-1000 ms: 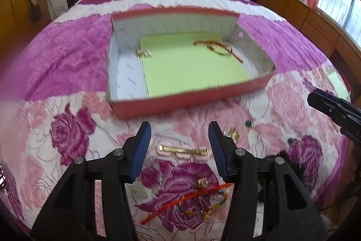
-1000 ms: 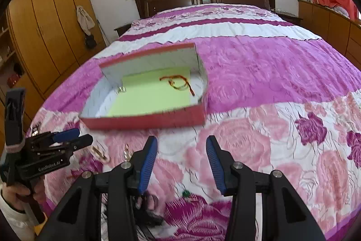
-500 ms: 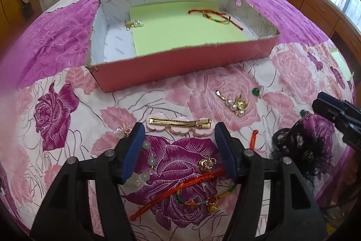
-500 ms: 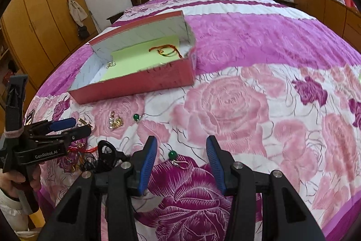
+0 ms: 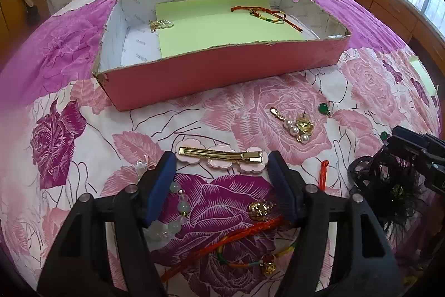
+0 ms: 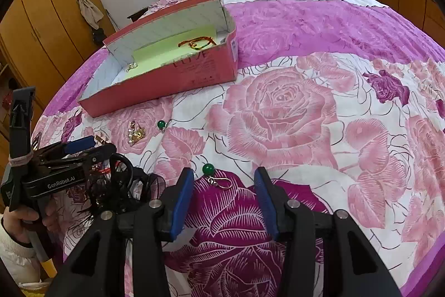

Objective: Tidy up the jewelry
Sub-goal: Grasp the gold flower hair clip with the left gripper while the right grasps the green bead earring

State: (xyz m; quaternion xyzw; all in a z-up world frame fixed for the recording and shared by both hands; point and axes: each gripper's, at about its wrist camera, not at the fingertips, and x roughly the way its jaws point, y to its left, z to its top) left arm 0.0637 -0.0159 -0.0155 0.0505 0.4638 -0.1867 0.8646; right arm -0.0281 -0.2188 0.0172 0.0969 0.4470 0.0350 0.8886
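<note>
Left gripper (image 5: pixel 221 162): jaws spread wide, holding nothing, poised low over the gold bar hair clip on its pink scalloped backing (image 5: pixel 221 156), which lies flat on the floral quilt (image 5: pixel 55 91) with its ends just beside the two blue pads (image 5: pixel 161 185). Judgement: the step in hand is picking up this clip. To do it well, lower until the pads flank the clip's short ends, then close along its length, keeping clear of the pale bead bracelet (image 5: pixel 169 216) under the left pad.

Centre: the red cardboard box lined with green paper (image 5: pixel 222 71) stands beyond and already holds a red cord bracelet (image 5: pixel 264 16).

Right gripper (image 6: pixel 224 180): jaws likewise apart and empty, framing a green bead earring with gold hook (image 6: pixel 214 174) on the quilt. Judgement: close low on the bead, since the thin hook may slip.
</note>
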